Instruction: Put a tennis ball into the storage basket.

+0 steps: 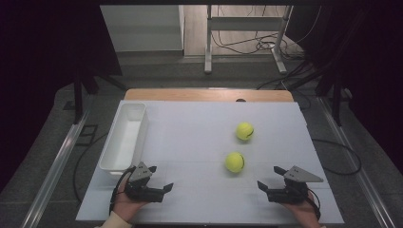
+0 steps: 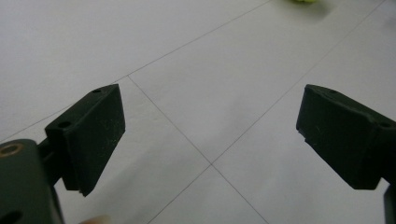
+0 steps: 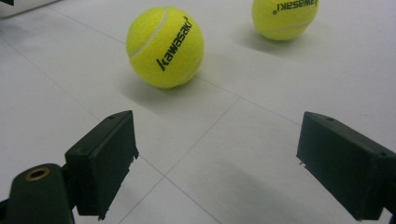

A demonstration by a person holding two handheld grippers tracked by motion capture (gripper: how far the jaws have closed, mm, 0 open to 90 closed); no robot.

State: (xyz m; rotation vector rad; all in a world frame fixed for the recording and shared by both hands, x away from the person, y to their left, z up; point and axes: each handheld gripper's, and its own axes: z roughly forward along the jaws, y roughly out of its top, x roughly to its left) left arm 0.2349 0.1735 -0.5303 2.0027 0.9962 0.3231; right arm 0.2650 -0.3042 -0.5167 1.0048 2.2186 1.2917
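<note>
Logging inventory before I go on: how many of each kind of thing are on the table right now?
Yellow tennis balls: 2, near ball and far ball
White bin: 1
Total: 3

In the right gripper view you can read the brand "kawasaki", printed in dark lowercase letters, on the nearer tennis ball (image 3: 165, 46); the word runs slantwise up the ball's yellow felt, just beside its pale curved seam. On the farther tennis ball (image 3: 285, 16), at the top edge of that view, you read the same brand "kawasaki", with its upper part cut off by the frame. In the high view both balls (image 1: 235, 162) (image 1: 244, 131) show dark marks only, too small for you to read. No other text, number or sign can be read on the white table (image 1: 199, 133) or on the white bin (image 1: 124, 137) at its left edge.
</note>
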